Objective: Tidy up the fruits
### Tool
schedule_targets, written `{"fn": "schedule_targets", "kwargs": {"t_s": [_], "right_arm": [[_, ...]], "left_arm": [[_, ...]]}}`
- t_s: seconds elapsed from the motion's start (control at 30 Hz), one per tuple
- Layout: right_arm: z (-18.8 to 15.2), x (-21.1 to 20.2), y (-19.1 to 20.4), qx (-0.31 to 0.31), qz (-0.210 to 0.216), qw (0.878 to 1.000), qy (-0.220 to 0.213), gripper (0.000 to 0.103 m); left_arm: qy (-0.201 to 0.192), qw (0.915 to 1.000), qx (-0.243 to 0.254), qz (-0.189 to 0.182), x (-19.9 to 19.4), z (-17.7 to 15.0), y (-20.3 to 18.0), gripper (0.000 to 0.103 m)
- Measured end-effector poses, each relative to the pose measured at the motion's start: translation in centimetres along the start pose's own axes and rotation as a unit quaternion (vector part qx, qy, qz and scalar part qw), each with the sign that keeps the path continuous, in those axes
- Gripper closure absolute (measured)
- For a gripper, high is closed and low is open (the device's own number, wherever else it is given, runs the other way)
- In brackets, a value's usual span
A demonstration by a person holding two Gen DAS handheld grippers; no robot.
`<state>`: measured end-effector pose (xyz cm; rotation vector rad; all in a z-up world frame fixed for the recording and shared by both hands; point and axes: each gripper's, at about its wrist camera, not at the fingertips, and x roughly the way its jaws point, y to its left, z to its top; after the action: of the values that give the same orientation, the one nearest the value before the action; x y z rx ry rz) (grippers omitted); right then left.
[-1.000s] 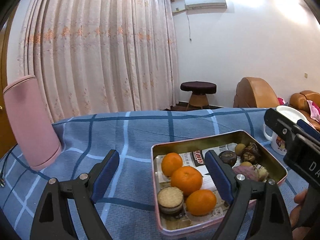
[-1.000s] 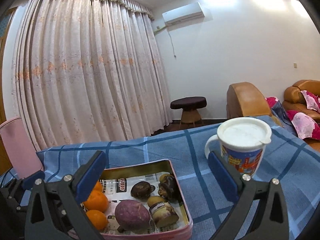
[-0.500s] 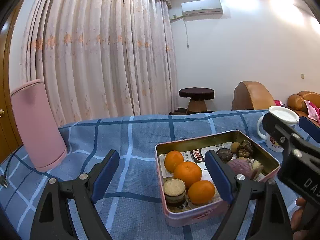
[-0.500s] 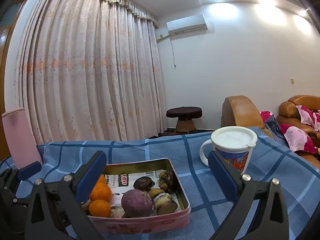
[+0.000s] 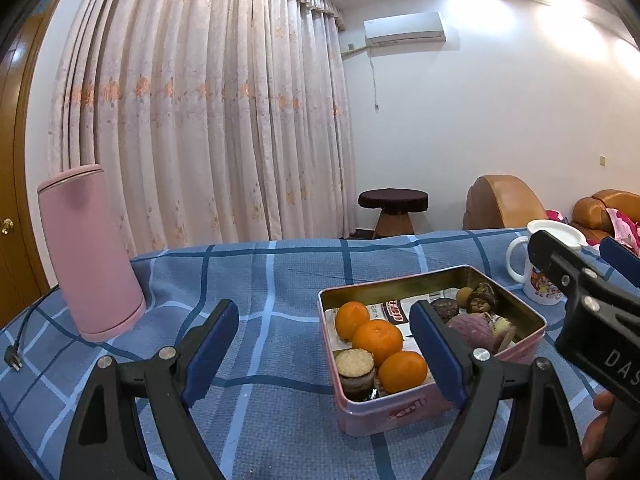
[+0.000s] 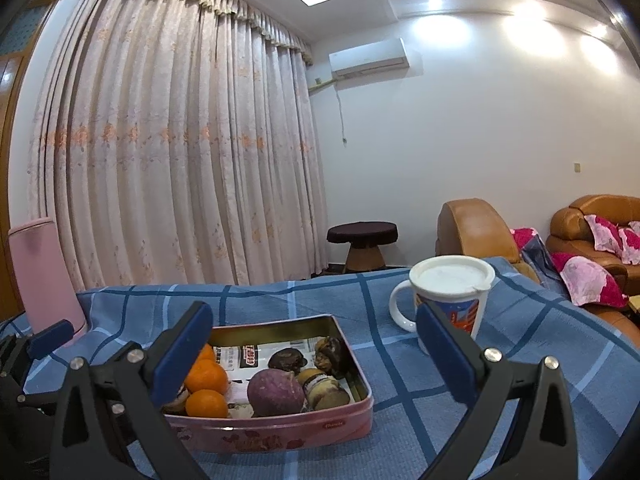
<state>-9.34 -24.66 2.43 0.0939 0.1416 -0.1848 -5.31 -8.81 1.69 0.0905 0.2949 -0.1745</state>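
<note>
Sitting on the table's blue checked cloth [image 5: 280,280], a pink tin [image 6: 280,432] is holding three oranges [image 5: 378,340] along its left side, a purple round fruit [image 6: 275,393] near the front, a small jar with a grainy top [image 5: 355,368] at the front left corner, and several dark and brown items [image 6: 286,360] toward the back right, all lying on printed paper. Standing well to the left of the tin is a tall pink cylinder [image 5: 90,252], with a black cord and plug [image 5: 14,354] trailing beside it on the cloth. Standing just right of the tin is a lidded white mug [image 6: 452,300] with a colourful print. Hanging behind the table are pale flowered curtains [image 5: 200,120], with a dark round stool [image 5: 392,210] and brown leather chairs [image 6: 476,228] beyond. The left gripper [image 5: 324,350] is hovering low before the tin, jaws spread wide and holding nothing, its right finger crossing in front of the tin. The right gripper [image 6: 312,354] is hovering likewise, jaws wide and empty, tin and mug framed between its fingers.
</note>
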Motion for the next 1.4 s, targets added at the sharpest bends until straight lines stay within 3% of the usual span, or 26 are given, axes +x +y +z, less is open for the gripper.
{"fn": "schedule_targets", "kwargs": {"t_s": [0.5, 1.4], "right_arm": [[-0.2, -2.4, 0.4, -0.011, -0.012, 1.0, -0.02, 0.0], [0.0, -2.4, 0.0, -0.01, -0.014, 1.0, -0.016, 0.0]], "left_arm": [[-0.006, 1.0, -0.002, -0.001, -1.1, -0.4, 0.4, 0.015], [0.002, 1.0, -0.004, 0.007, -1.0, -0.3, 0.7, 0.014]]}}
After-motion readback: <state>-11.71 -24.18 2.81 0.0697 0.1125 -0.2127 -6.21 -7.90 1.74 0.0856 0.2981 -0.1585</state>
